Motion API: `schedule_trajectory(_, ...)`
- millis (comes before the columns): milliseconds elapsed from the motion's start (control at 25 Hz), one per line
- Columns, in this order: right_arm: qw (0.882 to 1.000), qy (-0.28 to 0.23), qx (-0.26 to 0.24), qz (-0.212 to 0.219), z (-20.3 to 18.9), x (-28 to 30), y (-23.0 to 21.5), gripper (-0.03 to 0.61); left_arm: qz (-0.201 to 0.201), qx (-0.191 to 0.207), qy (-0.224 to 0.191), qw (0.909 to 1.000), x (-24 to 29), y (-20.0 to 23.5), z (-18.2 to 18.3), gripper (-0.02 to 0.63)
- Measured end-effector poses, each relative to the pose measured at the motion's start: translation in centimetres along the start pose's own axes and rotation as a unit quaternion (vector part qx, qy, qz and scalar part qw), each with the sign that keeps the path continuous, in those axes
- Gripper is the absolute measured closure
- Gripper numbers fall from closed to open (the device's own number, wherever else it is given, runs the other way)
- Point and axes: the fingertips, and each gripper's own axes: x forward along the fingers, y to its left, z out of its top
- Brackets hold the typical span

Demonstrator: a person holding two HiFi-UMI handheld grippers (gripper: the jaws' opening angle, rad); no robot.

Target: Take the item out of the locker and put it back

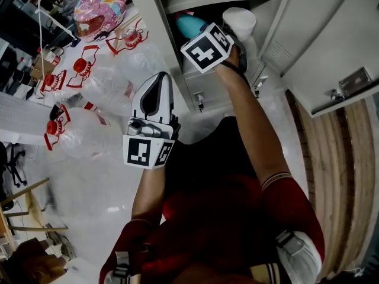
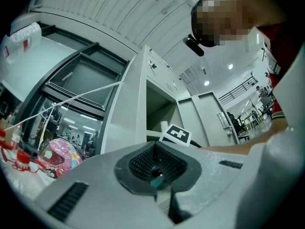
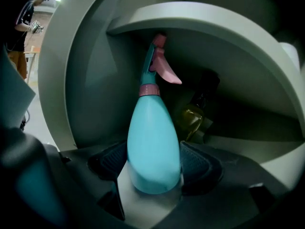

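Right gripper (image 3: 153,171): arm reached into the locker (image 1: 159,16), pads pinching the fat lower part of the spray bottle from both sides
Spray bottle (image 3: 153,137): just one, turquoise with a pink trigger (image 3: 164,71), inside the compartment, top end close under the shelf
Other bottle (image 3: 193,116): one, dark with yellowish liquid, just behind and right of the turquoise one, so two bottles in there total
Left gripper (image 2: 155,171): jaws pressed together on nothing, held low outside the locker
Locker door (image 1: 331,46): one, swung open on the right
Floor, left side: clear plastic bags (image 1: 112,81) with red bits, too jumbled to count
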Motion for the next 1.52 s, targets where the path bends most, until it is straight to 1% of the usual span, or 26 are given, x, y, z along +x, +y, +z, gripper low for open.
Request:
schedule_trajectory(240,1.000,-0.003,0.013,-0.014,0.4,0.5,-0.1,0.233,-0.005,-0.009,-0.001,0.9999,0.2,0.1,-0.2,0.607)
schedule_trajectory(560,0.999,0.008,0.043,-0.009,0.8,1.0,0.0,0.233,-0.005,-0.015,-0.008,0.9998,-0.2,0.6,0.1,0.607)
schedule_trajectory(720,0.999,0.007,0.051,0.004,1.0,1.4,0.2,0.233,-0.004,-0.021,-0.007,0.9998,-0.5,1.0,-0.4,0.607)
schedule_trajectory(880,0.999,-0.002,0.045,0.001,1.3,1.7,0.0,0.233,-0.001,-0.022,-0.004,0.9997,-0.8,1.3,-0.6,0.607)
schedule_trajectory(1000,1.000,-0.013,0.021,0.000,1.1,1.5,0.7,0.232,0.004,-0.022,-0.004,0.9998,-1.3,1.7,-0.6,0.607)
schedule_trajectory(1120,1.000,-0.020,0.004,-0.011,0.8,1.6,0.9,0.232,0.009,-0.022,-0.001,0.9997,-1.4,2.0,-0.8,0.607)
schedule_trajectory(1520,1.000,-0.021,0.001,-0.017,1.4,2.3,0.2,0.232,0.015,-0.019,0.010,0.9997,-1.4,2.7,-1.3,0.606)
